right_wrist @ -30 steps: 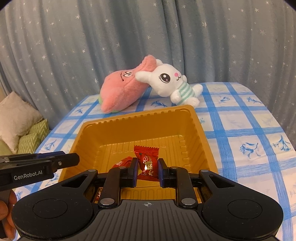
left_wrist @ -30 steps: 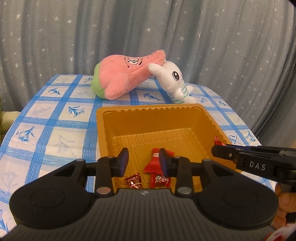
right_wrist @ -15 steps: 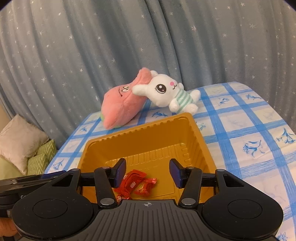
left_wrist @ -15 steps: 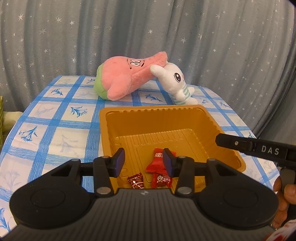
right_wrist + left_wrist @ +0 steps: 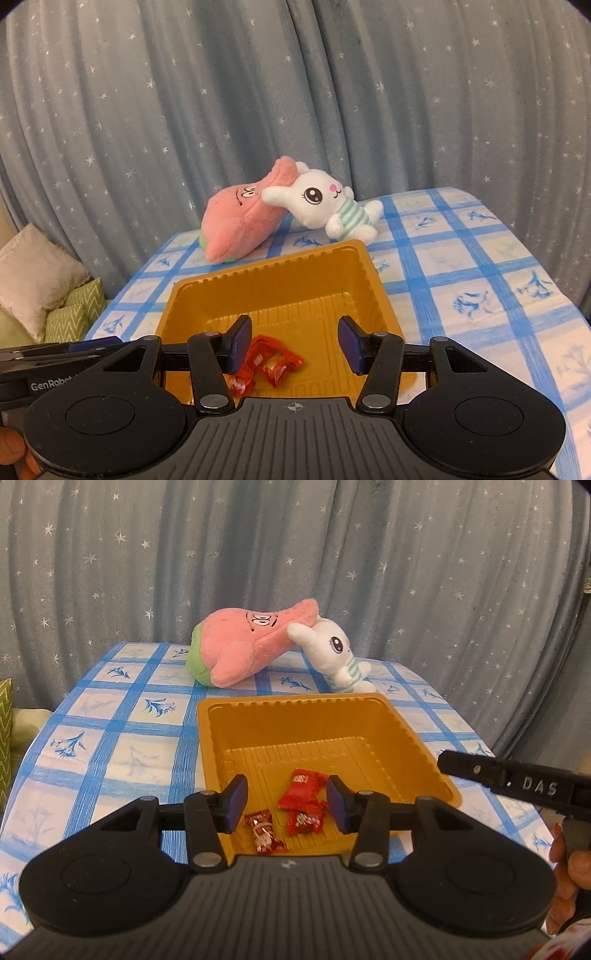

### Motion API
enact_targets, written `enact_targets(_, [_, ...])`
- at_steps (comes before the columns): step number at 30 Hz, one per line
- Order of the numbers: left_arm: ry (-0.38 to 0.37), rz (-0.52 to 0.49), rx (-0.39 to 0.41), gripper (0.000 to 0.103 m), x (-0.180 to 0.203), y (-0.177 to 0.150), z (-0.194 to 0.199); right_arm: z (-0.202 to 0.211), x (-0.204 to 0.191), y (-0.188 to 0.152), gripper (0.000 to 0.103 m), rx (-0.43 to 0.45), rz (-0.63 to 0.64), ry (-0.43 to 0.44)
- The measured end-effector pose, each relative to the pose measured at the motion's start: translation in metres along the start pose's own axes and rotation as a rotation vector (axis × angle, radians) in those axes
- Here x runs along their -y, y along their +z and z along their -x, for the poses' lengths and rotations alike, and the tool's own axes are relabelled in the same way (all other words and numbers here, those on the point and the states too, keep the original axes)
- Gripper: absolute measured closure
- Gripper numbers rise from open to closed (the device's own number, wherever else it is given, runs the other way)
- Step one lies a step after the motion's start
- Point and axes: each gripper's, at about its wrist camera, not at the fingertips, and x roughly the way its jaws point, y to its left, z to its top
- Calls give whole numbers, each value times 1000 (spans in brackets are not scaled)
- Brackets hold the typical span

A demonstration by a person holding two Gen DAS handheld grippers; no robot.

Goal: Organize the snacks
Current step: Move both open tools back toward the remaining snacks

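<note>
- Fingers on both tools stand spread with nothing between them: the left gripper (image 5: 286, 803) hangs over the near end of the tray, and the right gripper (image 5: 293, 341) does the same from the other side.
- Red snack packets (image 5: 303, 799) lie on the floor of the golden tray (image 5: 402, 734), bunched toward its near edge; a smaller clear-ended candy (image 5: 264, 830) lies just beside them, a little apart to the left.
- These wrappers look light, thin and crinkly, probably slick foil or film, so a pinch is likely to slide unless it closes across the filled middle or squarely on a twisted end; the contents seem small and not fragile.
- Overlapping packets may come up together or drag a neighbour, so the lone candy looks the cleaner pick.
- The tray seems a thin moulded plastic, light enough to skid on the checked cloth of the desk (image 5: 110, 731) if nudged.
- Hidden: the tray's nearest rim and whatever lies right under each tool body; in the right view one packet is partly behind a finger (image 5: 238, 343).
- How many packets are in the pile I cannot tell for sure.
- A pink plush (image 5: 251, 646) and white bunny plush (image 5: 332, 653) rest touching each other at the far end, well apart from the snacks.
</note>
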Motion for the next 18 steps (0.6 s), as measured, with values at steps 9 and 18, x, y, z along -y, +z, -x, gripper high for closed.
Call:
enact_targets(9, [-11, -5, 13, 58, 17, -37, 57, 50, -5, -37, 51, -14, 9, -46])
enact_targets(18, [9, 56, -21, 57, 13, -92, 112, 106, -13, -84, 51, -25, 36, -83])
